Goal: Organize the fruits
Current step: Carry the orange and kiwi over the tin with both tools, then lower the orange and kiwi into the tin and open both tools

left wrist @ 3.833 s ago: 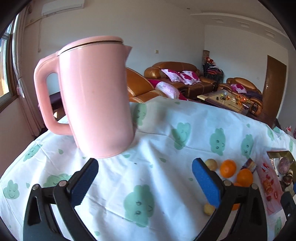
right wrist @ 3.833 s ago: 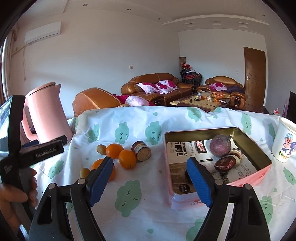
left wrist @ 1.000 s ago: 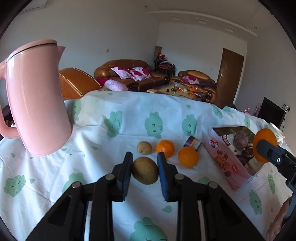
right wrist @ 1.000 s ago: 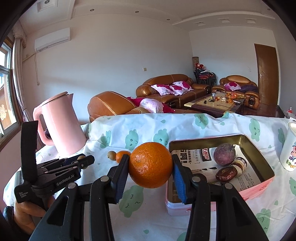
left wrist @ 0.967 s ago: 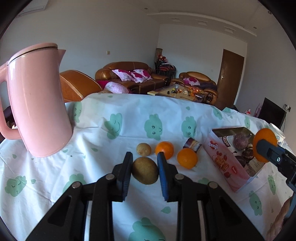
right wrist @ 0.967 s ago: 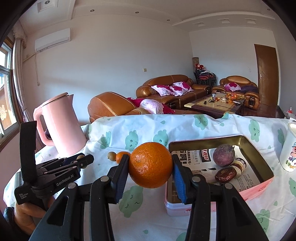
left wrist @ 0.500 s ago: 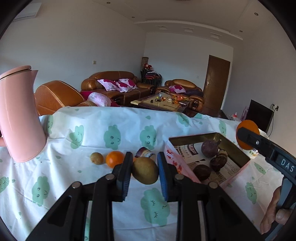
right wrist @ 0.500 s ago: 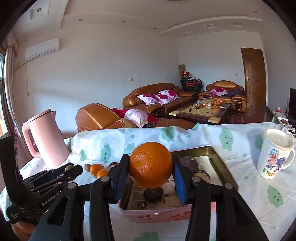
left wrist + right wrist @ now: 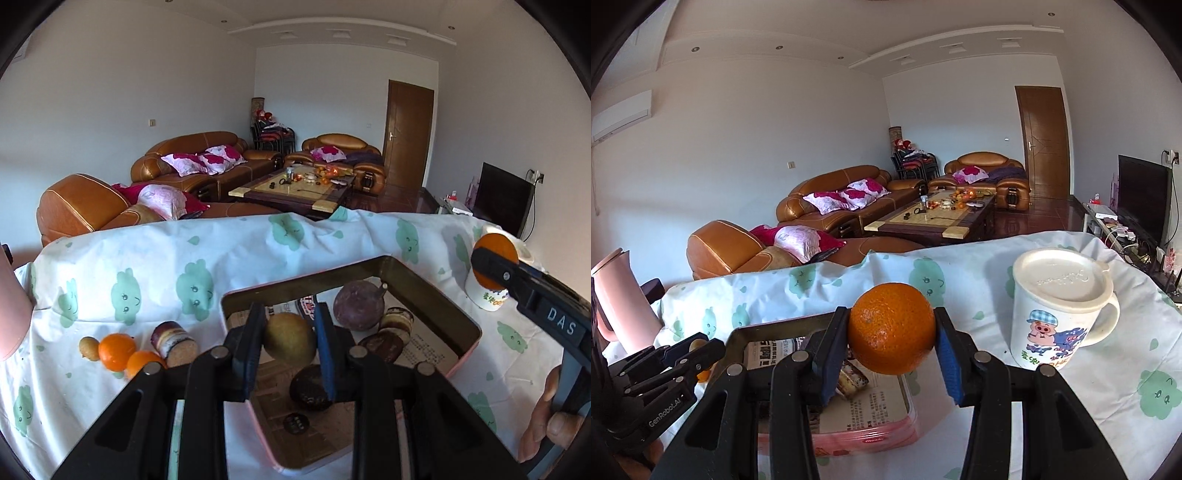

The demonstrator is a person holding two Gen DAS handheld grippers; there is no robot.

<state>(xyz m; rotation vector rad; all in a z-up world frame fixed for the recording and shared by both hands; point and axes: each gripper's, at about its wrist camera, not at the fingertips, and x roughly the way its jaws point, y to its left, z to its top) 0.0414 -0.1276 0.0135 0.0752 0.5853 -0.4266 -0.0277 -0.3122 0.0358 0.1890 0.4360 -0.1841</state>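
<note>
My left gripper (image 9: pixel 289 345) is shut on a green-brown kiwi (image 9: pixel 289 343) and holds it above the near left part of the pink tin box (image 9: pixel 458 363). My right gripper (image 9: pixel 892 341) is shut on an orange (image 9: pixel 892 328) and holds it over the box's right rim (image 9: pixel 908 406). It also shows at the right of the left wrist view (image 9: pixel 493 258). Inside the box lie a purple passion fruit (image 9: pixel 358 304) and several dark round items (image 9: pixel 382 347). Two oranges (image 9: pixel 116 350), a small brown fruit (image 9: pixel 88 348) and a cut cylinder snack (image 9: pixel 175 339) lie on the cloth left of the box.
A white lidded mug with a pig cartoon (image 9: pixel 1063 306) stands just right of the box. A pink kettle (image 9: pixel 618 302) stands at the table's far left. The table carries a white cloth with green cloud prints (image 9: pixel 192 280). Sofas and a coffee table lie beyond.
Both grippers have swung right from the loose fruit toward the tin box. The kiwi is now over the box interior and the orange over its right rim, close to the mug.
</note>
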